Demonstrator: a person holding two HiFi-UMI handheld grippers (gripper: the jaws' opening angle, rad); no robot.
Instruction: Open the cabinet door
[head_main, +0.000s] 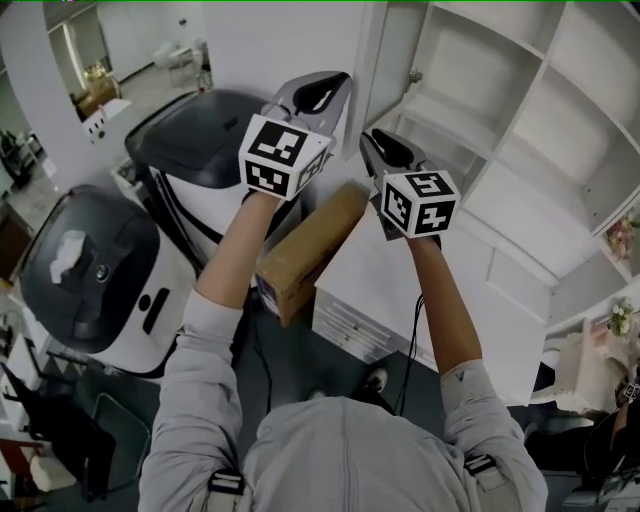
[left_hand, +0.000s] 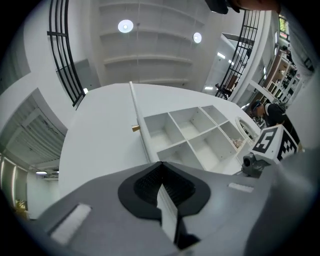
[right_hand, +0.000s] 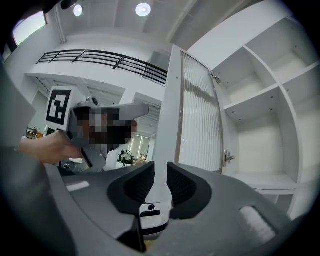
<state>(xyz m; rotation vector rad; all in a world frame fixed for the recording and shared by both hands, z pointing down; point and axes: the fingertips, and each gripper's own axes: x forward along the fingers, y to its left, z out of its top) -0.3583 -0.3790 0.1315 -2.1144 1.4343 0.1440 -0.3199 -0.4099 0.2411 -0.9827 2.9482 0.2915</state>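
The white cabinet (head_main: 520, 120) is standing open above the far edge of a white tabletop (head_main: 400, 285), its bare shelves showing. The cabinet door (right_hand: 200, 115), with a ribbed pane, is swinging out at the cabinet's left side, its free edge pointing towards the person. Two white machines with dark lids (head_main: 85, 270) are standing on the floor off the tabletop's left edge. A cardboard box (head_main: 310, 250) is lying tilted at that same left edge.

The person is holding both grippers up in front of the door. The left gripper (left_hand: 161, 185) is showing its jaws pressed together with nothing between them, and it is pointing at the door's outer face. The right gripper (right_hand: 160, 185) is keeping a narrow gap, and the door's edge is lining up with that gap; whether the pads are touching it I cannot tell. A small brass knob (left_hand: 135, 128) is sticking out near the door's edge.
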